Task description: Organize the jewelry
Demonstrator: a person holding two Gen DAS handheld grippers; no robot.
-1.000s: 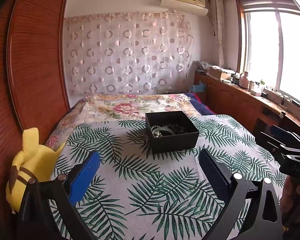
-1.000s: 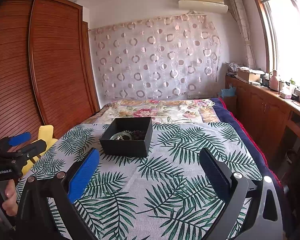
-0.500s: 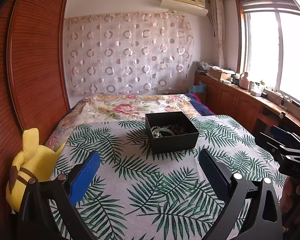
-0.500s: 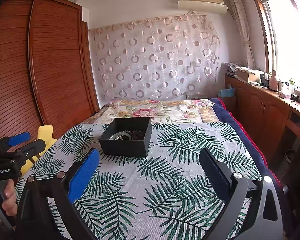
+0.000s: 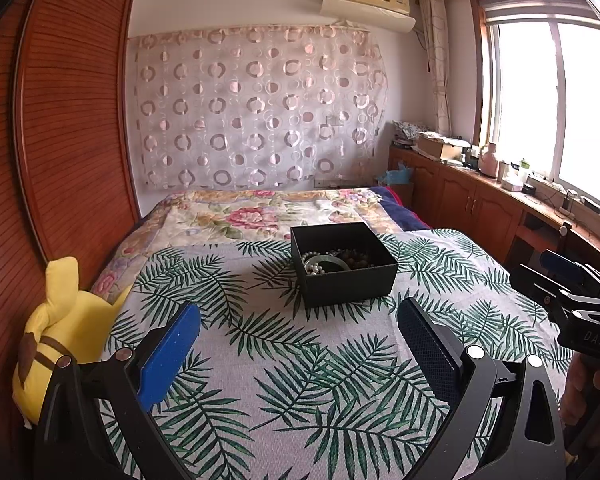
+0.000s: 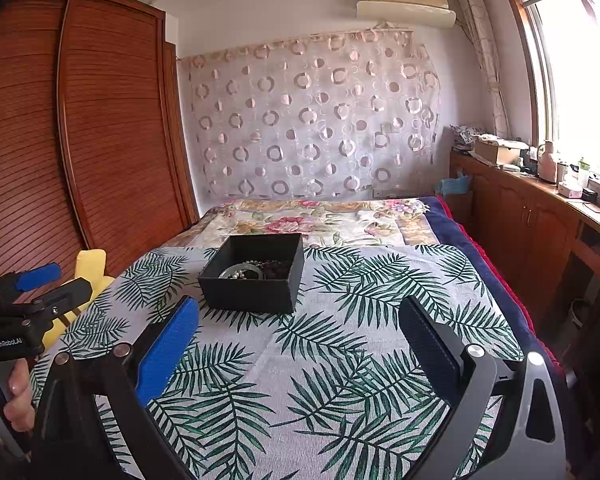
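Observation:
A black open box (image 5: pixel 350 286) stands on the palm-leaf cloth (image 5: pixel 300 360) on the bed; it also shows in the right wrist view (image 6: pixel 256 292). Inside lie a pearl string, a pale bangle (image 5: pixel 326 264) and dark beads (image 5: pixel 358 258), seen too in the right wrist view (image 6: pixel 242 272). My left gripper (image 5: pixel 300 320) is open and empty, a short way in front of the box. My right gripper (image 6: pixel 300 316) is open and empty, in front of the box and right of it. Each gripper shows at the edge of the other's view, the right one (image 5: pixel 560 280) and the left one (image 6: pixel 40 284).
A yellow plush toy (image 5: pixel 64 332) lies at the bed's left edge by the wooden wardrobe (image 5: pixel 60 140). A floral blanket (image 5: pixel 260 212) covers the far half of the bed. A wooden cabinet (image 6: pixel 540 216) with clutter runs under the window at right.

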